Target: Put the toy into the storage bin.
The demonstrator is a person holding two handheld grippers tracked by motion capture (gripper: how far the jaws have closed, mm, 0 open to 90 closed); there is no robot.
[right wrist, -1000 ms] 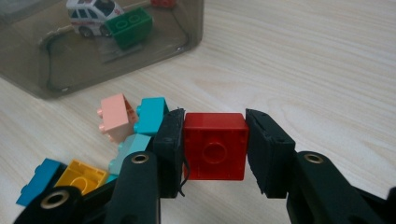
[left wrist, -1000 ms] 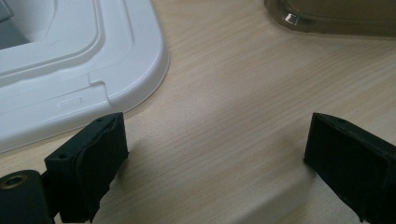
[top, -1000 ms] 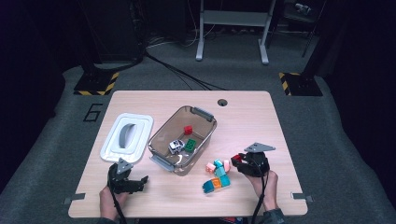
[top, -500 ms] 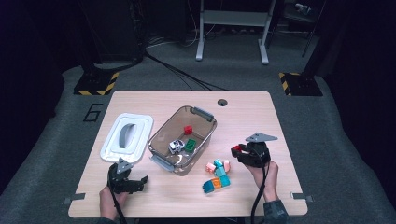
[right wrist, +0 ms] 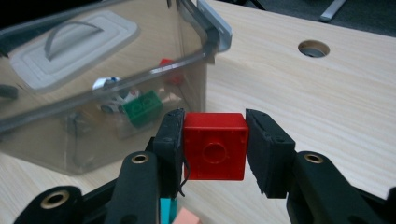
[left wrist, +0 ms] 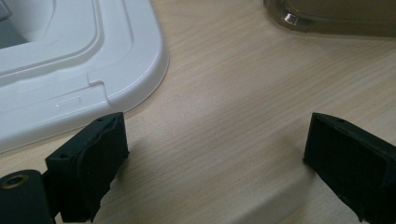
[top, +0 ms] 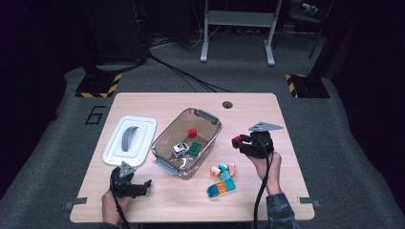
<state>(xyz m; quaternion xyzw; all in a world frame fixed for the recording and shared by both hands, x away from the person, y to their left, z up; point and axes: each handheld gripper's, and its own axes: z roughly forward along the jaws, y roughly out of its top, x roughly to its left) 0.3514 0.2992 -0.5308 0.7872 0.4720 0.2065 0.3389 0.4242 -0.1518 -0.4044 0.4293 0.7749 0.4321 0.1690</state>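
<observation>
- While the right gripper [right wrist: 214,140] clamps a red block [right wrist: 215,145], the clear bin [top: 187,141] sits to its left (nearer this hand).
- Left gripper [left wrist: 215,154] gapes, empty.

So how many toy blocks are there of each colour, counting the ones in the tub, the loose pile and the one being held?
Red: 2, one in the right gripper, one in the tub
Green: 1, in the tub
Pink: 2, in the pile
Teal or blue: about 3, in the pile; edges are hard to separate
Orange: 1, in the pile
Total: about 9
</observation>
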